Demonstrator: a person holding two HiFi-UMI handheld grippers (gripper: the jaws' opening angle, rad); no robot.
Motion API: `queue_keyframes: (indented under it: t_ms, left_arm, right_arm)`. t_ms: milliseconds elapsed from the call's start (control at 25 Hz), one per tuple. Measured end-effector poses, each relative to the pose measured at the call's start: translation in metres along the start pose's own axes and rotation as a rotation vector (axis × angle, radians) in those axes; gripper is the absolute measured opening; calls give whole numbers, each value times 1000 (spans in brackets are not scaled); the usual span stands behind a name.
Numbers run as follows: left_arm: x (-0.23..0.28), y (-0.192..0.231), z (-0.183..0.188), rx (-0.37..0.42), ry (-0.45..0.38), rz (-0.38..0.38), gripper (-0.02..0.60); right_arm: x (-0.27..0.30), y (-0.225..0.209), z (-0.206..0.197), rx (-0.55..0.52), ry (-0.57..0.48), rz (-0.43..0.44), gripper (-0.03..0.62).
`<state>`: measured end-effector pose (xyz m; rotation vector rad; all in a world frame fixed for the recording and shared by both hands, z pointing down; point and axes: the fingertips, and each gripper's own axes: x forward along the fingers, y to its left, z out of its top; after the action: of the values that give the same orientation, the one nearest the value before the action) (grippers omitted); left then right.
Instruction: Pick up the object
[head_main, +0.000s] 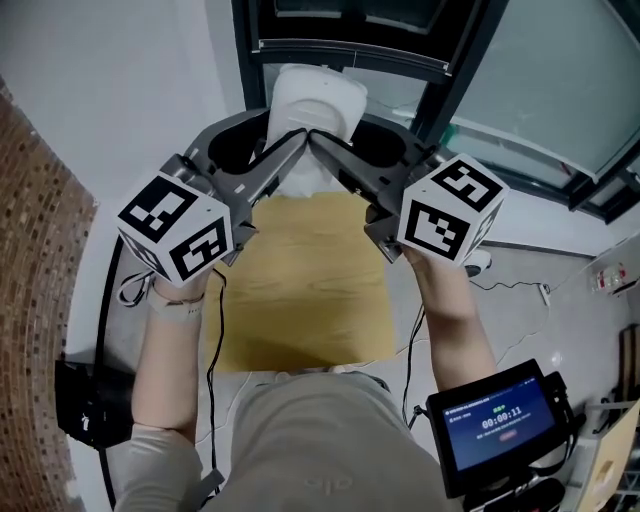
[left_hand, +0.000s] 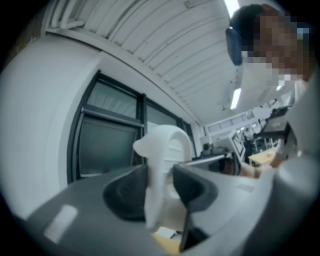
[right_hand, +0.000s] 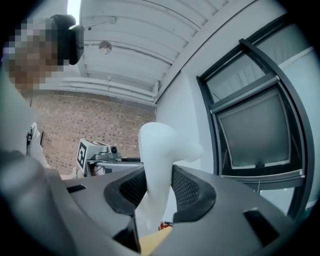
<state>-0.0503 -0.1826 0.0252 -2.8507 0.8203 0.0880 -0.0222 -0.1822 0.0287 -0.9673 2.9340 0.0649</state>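
Observation:
A white moulded plastic object (head_main: 312, 108) hangs in the air above a tan tabletop (head_main: 300, 300), gripped from both sides. My left gripper (head_main: 288, 148) comes in from the left and is shut on the object's left edge. My right gripper (head_main: 328, 146) is shut on its right edge. In the left gripper view the white object (left_hand: 167, 147) stands upright between the dark pads of the left gripper (left_hand: 161, 189), which press on it. The right gripper view shows the white object (right_hand: 161, 150) squeezed between the ribbed pads of the right gripper (right_hand: 156, 189). Its lower part is hidden behind the jaws.
A dark-framed window (head_main: 440, 60) stands straight ahead, with a brick wall (head_main: 35, 260) to the left. A screen with a timer (head_main: 497, 420) sits at lower right, and cables (head_main: 500, 285) lie on the pale floor. The left gripper's marker cube (right_hand: 86, 152) shows in the right gripper view.

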Motion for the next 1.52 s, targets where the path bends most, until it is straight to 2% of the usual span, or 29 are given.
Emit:
queue_keyframes:
  t_ms: [520,1520]
  left_arm:
    - [-10,-10,-1,-33,-65,2,146]
    - [-3,-15,-17,-66,-47,-8,146]
  right_arm:
    - [-6,13,0,-96,-15,39,143]
    - [-13,7,-14,-80,-10,27,143]
